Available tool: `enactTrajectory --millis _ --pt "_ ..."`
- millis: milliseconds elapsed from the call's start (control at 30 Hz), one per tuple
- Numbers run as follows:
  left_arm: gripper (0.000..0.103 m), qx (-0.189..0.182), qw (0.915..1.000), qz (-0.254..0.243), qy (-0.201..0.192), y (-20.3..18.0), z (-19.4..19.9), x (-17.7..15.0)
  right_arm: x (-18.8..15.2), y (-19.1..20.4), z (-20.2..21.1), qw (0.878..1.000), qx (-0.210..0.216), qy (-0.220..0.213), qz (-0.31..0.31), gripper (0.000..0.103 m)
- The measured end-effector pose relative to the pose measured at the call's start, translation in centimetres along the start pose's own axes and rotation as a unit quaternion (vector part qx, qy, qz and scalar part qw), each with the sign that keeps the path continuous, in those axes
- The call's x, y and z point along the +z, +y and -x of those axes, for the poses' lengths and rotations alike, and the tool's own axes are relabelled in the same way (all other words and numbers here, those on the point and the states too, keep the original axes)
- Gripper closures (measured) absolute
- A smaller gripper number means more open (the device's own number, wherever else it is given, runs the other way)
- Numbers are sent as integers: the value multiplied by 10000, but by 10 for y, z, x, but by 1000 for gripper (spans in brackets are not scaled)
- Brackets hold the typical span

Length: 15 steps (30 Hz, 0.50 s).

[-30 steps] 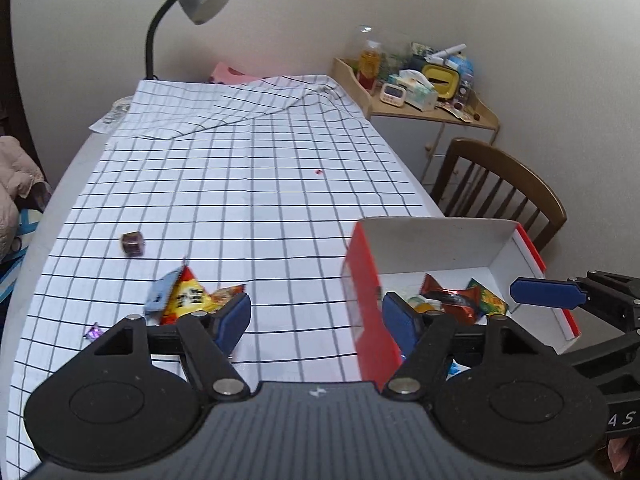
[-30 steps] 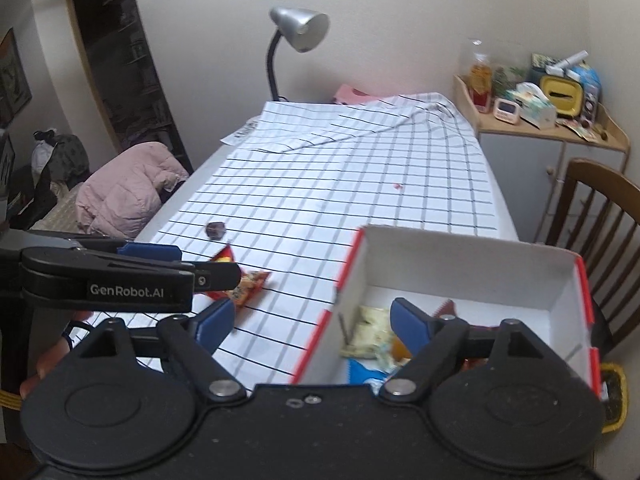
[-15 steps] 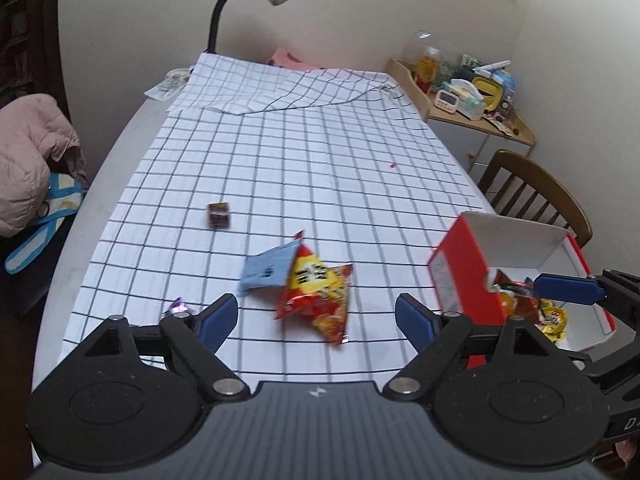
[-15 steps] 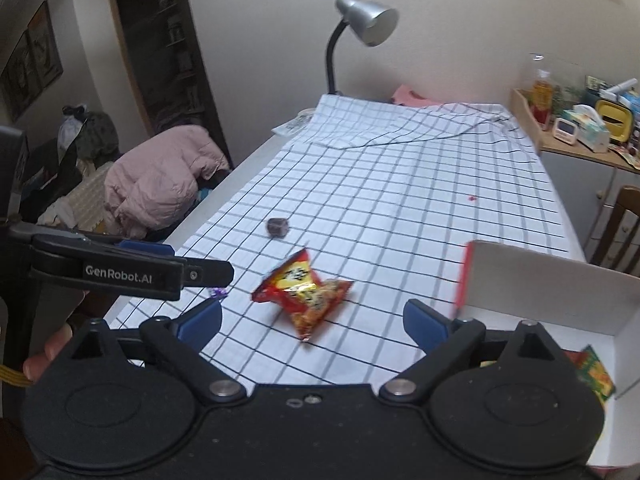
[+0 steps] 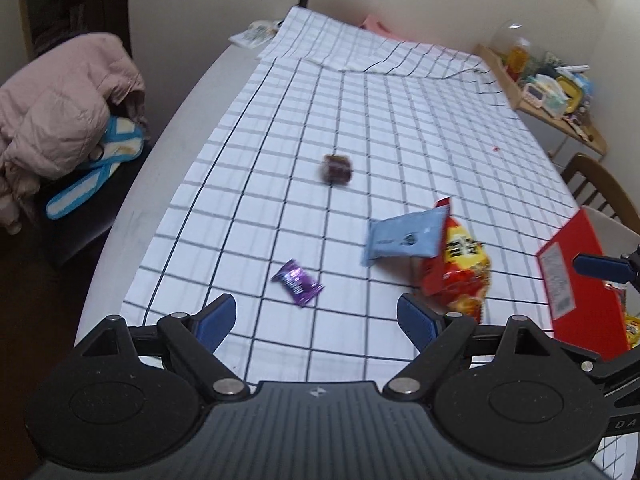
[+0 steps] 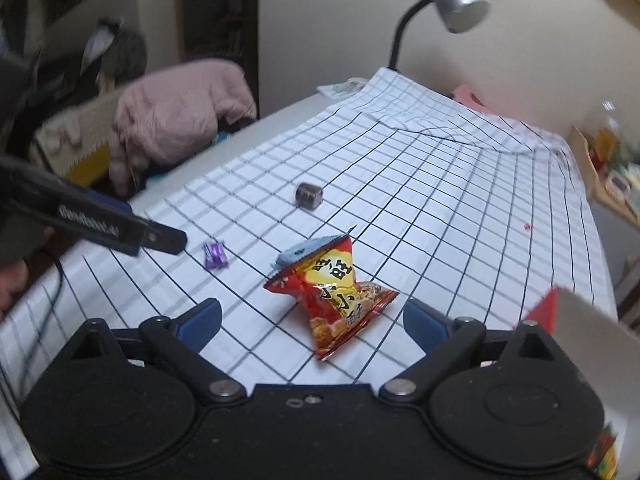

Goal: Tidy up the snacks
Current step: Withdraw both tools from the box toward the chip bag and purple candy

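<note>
Loose snacks lie on the checked tablecloth [image 5: 400,128]: a purple candy [image 5: 298,277] [image 6: 215,255], a dark brown wrapped sweet [image 5: 337,168] [image 6: 308,195], a light blue packet [image 5: 404,237] and a red-yellow snack bag [image 5: 460,266] [image 6: 334,290] that partly covers it. My left gripper [image 5: 316,322] is open and empty just short of the purple candy. My right gripper [image 6: 312,318] is open and empty, straddling the red-yellow bag. A red and white box [image 5: 568,272] [image 6: 584,320] with several snacks inside stands at the right.
A pink jacket [image 5: 60,96] lies on a seat left of the table. A grey desk lamp [image 6: 452,0] stands at the far end. A wooden chair [image 5: 600,188] and a cluttered side shelf [image 5: 552,92] are on the right. The left gripper's arm [image 6: 100,226] crosses the right wrist view.
Both grippers have swung left, away from the box toward the loose snacks. The purple candy and red-yellow bag now sit in front of the open jaws.
</note>
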<state>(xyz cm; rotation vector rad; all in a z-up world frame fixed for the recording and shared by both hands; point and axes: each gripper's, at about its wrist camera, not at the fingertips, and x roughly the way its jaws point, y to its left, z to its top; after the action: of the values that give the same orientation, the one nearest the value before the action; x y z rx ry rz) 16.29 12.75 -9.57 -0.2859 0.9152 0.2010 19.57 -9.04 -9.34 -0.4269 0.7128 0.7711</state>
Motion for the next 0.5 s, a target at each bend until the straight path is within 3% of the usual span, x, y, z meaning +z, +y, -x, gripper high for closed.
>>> enactTrajectory --millis 167,500 --pt "15 207 9991 286 226 11 -27 1 1 6 -34 9980 -105 176 595 6" --pt "15 461 9954 714 444 13 -73 6 9 -5 -85 9921 -98 512 1141 9"
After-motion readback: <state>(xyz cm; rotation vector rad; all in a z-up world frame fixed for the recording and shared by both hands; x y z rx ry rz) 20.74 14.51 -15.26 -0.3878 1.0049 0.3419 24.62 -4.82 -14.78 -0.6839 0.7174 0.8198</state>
